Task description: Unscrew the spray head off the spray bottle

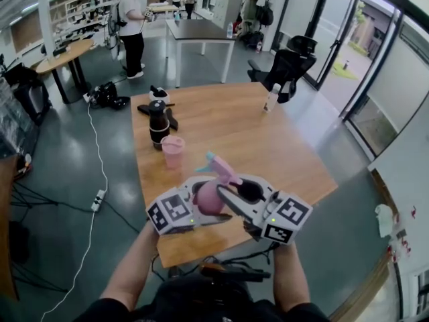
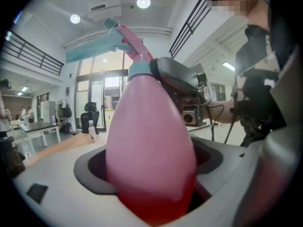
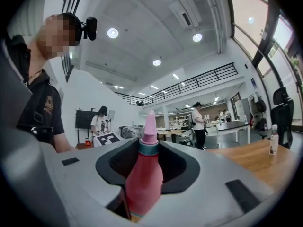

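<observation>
I hold a pink spray bottle [image 1: 210, 198] in the air over the front edge of the wooden table [image 1: 268, 153]. Its pink and teal spray head [image 1: 218, 168] points up and away. My left gripper [image 1: 204, 203] is shut on the bottle's round body [image 2: 151, 145], which fills the left gripper view. My right gripper [image 1: 236, 193] comes in from the right, and one of its dark fingers [image 2: 180, 79] lies against the teal collar [image 2: 139, 70]. In the right gripper view the bottle [image 3: 142, 183] stands between the jaws of the right gripper [image 3: 142, 174], with the collar [image 3: 148, 148] in their dark recess.
A pink cup [image 1: 173, 151] and a black flask [image 1: 159, 123] stand on the table's left side. A small clear bottle [image 1: 272, 97] is at its far right corner, with a black chair [image 1: 288, 66] behind it. A person [image 1: 131, 25] stands far off.
</observation>
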